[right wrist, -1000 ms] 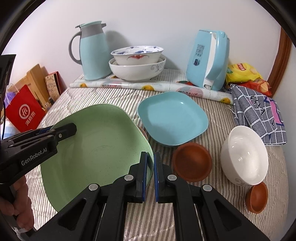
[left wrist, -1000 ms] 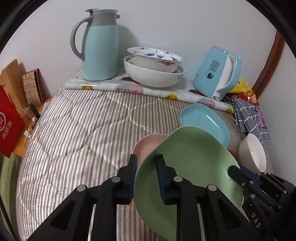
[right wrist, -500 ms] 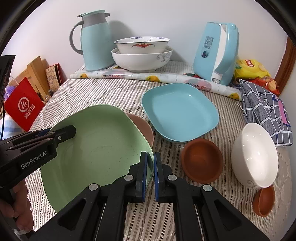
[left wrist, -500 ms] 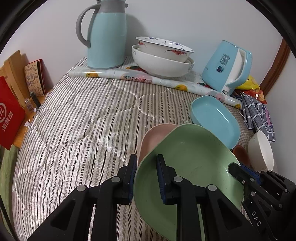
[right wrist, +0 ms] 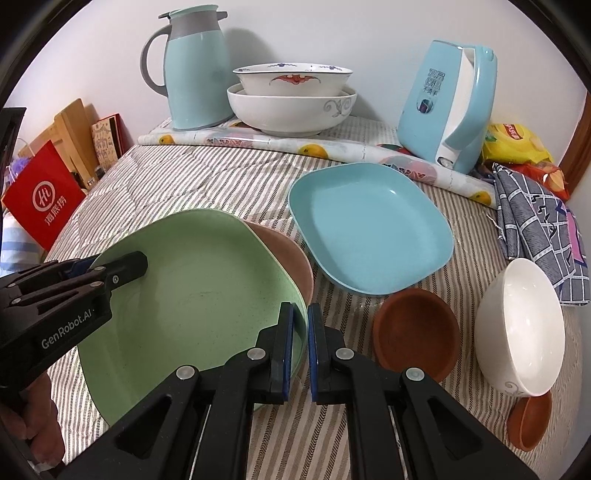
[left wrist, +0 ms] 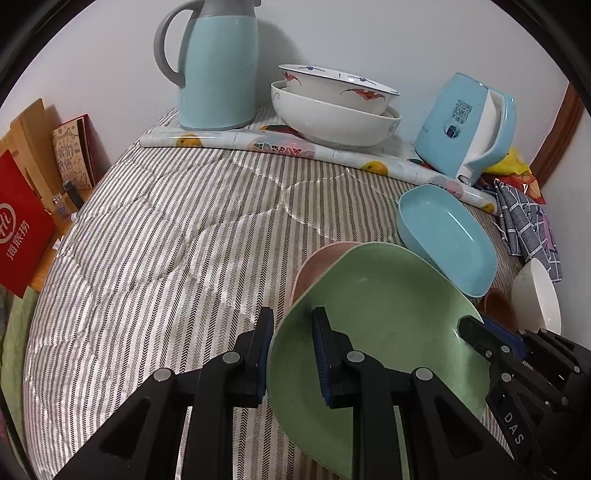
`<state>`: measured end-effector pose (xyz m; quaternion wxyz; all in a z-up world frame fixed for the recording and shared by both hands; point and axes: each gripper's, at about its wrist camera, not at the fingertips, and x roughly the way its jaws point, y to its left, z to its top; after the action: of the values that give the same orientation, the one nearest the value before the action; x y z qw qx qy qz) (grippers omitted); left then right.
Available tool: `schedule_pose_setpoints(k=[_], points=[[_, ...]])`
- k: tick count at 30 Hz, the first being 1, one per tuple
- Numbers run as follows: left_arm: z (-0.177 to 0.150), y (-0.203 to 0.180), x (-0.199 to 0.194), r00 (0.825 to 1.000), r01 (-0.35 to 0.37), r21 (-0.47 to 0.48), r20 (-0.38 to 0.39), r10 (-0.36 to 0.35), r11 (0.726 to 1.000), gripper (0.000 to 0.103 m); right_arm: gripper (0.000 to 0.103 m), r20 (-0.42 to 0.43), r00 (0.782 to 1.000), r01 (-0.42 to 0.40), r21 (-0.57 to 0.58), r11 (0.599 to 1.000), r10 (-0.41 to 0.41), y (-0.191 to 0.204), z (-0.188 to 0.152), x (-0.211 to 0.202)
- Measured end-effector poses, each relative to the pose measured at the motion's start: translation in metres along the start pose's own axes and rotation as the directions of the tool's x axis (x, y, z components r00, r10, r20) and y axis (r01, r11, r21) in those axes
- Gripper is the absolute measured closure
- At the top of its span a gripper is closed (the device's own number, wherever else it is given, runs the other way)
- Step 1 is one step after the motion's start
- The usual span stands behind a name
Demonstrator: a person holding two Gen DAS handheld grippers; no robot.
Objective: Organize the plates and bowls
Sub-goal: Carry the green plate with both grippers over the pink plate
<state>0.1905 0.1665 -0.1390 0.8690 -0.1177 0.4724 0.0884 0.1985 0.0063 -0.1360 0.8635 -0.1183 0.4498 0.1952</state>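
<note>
Both tongs clenched on green plate (right wrist: pixel 192 295): left tongs (left wrist: pixel 293 350) on its left rim, right tongs (right wrist: pixel 300 343) on its right rim, keeping it level. It hangs over the pink plate (right wrist: pixel 291 258), likely for stacking; blue plate (right wrist: pixel 369 225) lies beside on the striped quilt (left wrist: pixel 166 229).

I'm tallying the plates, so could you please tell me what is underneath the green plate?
A pink plate lies under the green plate; only its far edge shows. The rest, and anything beneath it, is covered.

Plain white wall (right wrist: pixel 369 26), striped quilted cover (left wrist: pixel 166 240), perhaps wooden doorframe (left wrist: pixel 557 133)
</note>
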Motion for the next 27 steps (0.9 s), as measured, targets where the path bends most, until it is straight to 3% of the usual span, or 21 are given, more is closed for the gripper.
schedule_pose_setpoints(k=[20, 21, 24, 27], points=[[-0.002, 0.003, 0.008, 0.999, 0.030, 0.000, -0.025, -0.030, 1.000, 0.082, 0.091, 0.013, 0.999, 0.036, -0.076, 0.996, -0.035, 0.005, 0.018, 0.022], [-0.002, 0.003, 0.008, 0.999, 0.030, 0.000, -0.028, -0.030, 1.000, 0.081, 0.090, 0.014, 0.999, 0.031, -0.073, 0.997, -0.030, 0.004, 0.018, 0.021], [-0.003, 0.003, 0.008, 0.999, 0.014, -0.003, -0.051, -0.014, 1.000, 0.060, 0.075, 0.013, 1.000, 0.013, -0.062, 0.998, -0.012, 0.002, 0.015, 0.018], [-0.006, 0.004, 0.003, 0.999, 0.009, -0.001, -0.038, -0.009, 1.000, 0.058, 0.070, 0.019, 1.000, -0.003, -0.050, 0.999, 0.004, 0.000, 0.010, 0.010]])
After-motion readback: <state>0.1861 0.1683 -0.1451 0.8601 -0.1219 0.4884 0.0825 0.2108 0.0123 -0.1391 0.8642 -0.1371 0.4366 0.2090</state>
